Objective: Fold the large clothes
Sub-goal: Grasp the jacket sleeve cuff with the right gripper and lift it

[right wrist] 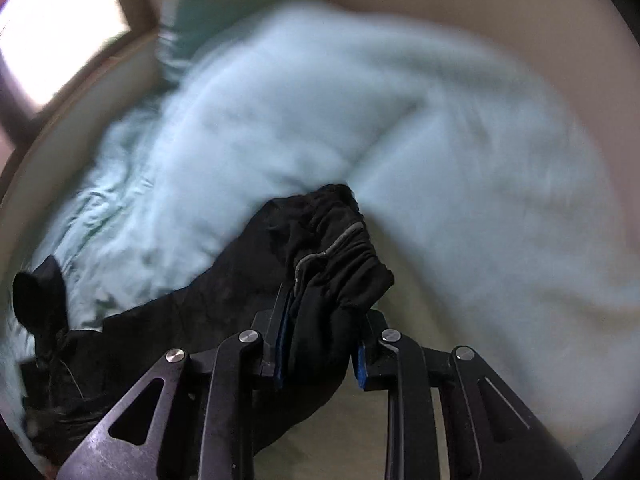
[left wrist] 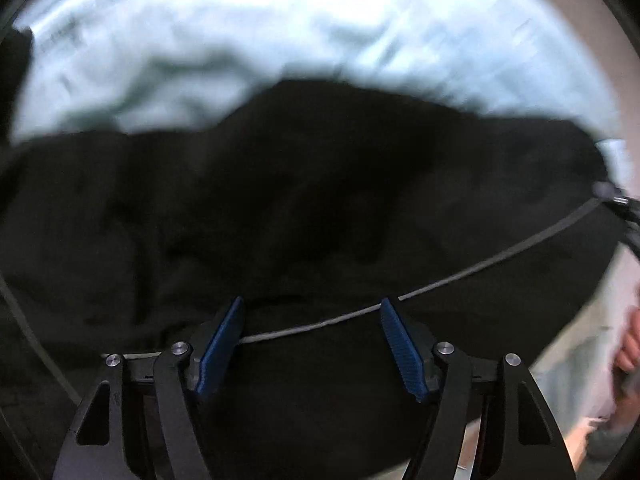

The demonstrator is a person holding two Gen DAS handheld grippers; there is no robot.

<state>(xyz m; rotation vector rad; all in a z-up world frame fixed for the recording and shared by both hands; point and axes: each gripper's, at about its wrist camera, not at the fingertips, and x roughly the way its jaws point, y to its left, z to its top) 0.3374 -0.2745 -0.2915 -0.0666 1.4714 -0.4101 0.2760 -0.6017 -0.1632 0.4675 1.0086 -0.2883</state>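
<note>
Pale blue rumpled bedding [right wrist: 400, 128] lay under a large black garment [left wrist: 300, 200].
Left gripper [left wrist: 312, 340] hung over the dark cloth, blue pads apart, a thin grey cord [left wrist: 480, 266] crossing between them, nothing gripped. Right gripper [right wrist: 320, 344] was clamped on the garment's gathered black edge [right wrist: 340, 264], bedding beyond.

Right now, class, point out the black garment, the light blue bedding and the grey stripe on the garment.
black garment [right wrist: 320, 264]: right wrist view, bunched end between the jaws.
light blue bedding [left wrist: 240, 32]: left wrist view, rumpled surface beyond the garment.
grey stripe [left wrist: 480, 266]: left wrist view, mid-length.
</note>
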